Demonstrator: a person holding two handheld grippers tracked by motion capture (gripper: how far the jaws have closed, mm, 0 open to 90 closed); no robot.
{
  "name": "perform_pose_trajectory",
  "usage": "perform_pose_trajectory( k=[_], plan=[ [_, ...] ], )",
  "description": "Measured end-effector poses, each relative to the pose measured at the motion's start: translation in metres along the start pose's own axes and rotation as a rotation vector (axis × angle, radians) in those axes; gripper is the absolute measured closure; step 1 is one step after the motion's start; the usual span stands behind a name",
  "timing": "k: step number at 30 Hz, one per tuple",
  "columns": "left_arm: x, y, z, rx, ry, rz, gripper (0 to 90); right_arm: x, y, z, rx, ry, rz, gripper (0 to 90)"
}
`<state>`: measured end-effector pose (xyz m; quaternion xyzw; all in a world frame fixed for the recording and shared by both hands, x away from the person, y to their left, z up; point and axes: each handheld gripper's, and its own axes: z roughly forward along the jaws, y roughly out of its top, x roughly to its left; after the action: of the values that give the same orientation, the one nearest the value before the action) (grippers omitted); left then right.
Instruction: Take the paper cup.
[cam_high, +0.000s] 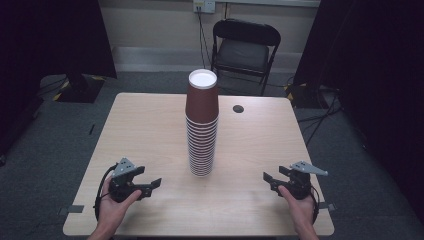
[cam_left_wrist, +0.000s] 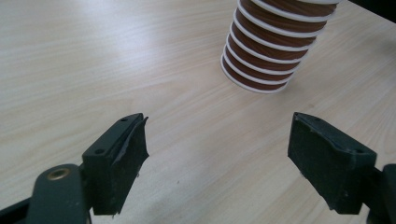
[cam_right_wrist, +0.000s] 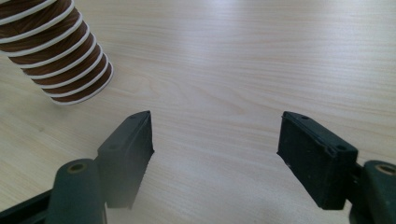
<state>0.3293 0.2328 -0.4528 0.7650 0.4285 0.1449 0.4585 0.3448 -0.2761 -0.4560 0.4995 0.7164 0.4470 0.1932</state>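
While both jaw pairs stand wide with nothing between them, the left gripper (cam_high: 150, 186) and right gripper (cam_high: 271, 181) flank the cup stack (cam_high: 202, 125), well apart from it. Stack stands upright mid-table (cam_high: 150, 125), a chair (cam_high: 245, 47) beyond it.

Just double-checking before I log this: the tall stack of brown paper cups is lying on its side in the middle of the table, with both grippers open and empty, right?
Not quite: the stack of brown paper cups stands upright, as the high view shows. It is mid-table, and the left gripper and right gripper are open and empty.
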Motion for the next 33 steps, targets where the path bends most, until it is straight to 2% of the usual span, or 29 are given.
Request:
perform_pose_trajectory(
  k=[5,11,17,19,23,28,33],
  plan=[
    [0.003,0.002,0.000,-0.013,-0.019,-0.027,17.3,-0.003,0.001,-0.002,-0.013,0.007,0.011,26.8],
    [0.001,0.004,-0.001,-0.010,-0.015,-0.021,17.9,-0.004,0.000,-0.004,-0.013,0.019,0.014,27.9],
    [-0.008,0.011,-0.006,-0.029,-0.035,0.026,19.0,0.000,-0.001,-0.006,-0.004,0.022,0.005,27.9],
    [-0.010,0.012,-0.007,-0.037,-0.039,0.028,19.1,0.001,-0.001,-0.007,-0.007,0.020,0.004,27.9],
    [-0.014,0.018,-0.010,-0.054,-0.072,0.020,19.5,0.002,-0.003,-0.008,-0.008,0.018,0.002,27.9],
    [-0.022,0.030,-0.014,-0.076,-0.093,0.049,21.7,0.004,-0.002,-0.012,-0.016,0.023,0.003,27.5],
    [-0.024,0.038,-0.013,-0.085,-0.117,0.047,21.7,0.003,-0.003,-0.012,-0.012,0.019,0.004,27.1]
  ],
)
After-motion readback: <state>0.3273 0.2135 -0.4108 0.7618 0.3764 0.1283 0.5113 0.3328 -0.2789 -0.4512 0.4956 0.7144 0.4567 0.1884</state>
